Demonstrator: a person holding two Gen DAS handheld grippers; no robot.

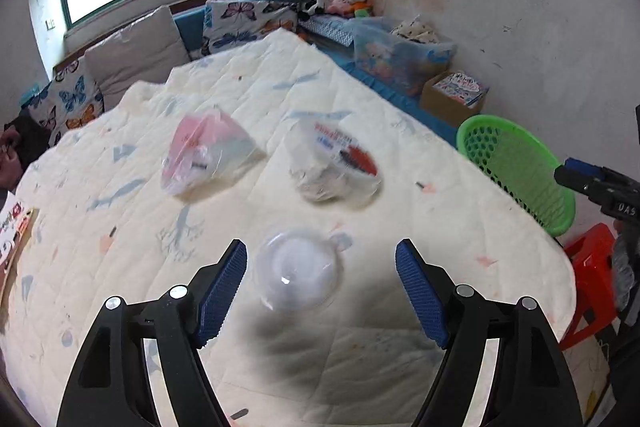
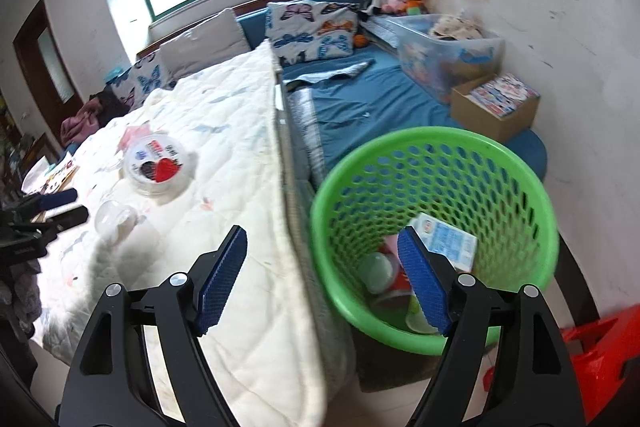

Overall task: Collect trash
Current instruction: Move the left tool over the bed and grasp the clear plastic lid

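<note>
Hovering over the cream quilt (image 1: 360, 359) on the bed, the left claw (image 1: 320, 291) stands spread wide with nothing pinched; a clear domed plastic lid (image 1: 298, 275) lies on the quilt between its blue fingertips (image 1: 222, 291), touching neither. Beyond the lid, further up the quilt, lie two more pieces of trash: a round plastic tub (image 1: 340, 163) with a red and blue label, and to its left a clear bag (image 1: 208, 155) holding something pink and white. Both are blurred, so the print cannot be read.

To the right of the quilt, just past its edge, stands the green mesh basket (image 1: 520, 167), and the right claw (image 1: 592, 183) shows beside it at the frame's border.

From the right wrist, the right claw (image 2: 324, 279) is likewise spread and empty, held above the quilt's edge (image 2: 260, 227), with its right finger in front of the green mesh basket (image 2: 500, 163). Inside the basket lie a white and blue carton (image 2: 448, 239), a pale green cup (image 2: 376, 267) and some red and white scraps. Left of the basket, on the quilt, sit the round plastic tub (image 2: 156, 163) and the clear domed plastic lid (image 2: 116, 219), with the left claw (image 2: 60, 205) just beside the lid. A red stool (image 2: 600, 359) stands on the floor right of the basket.
</note>
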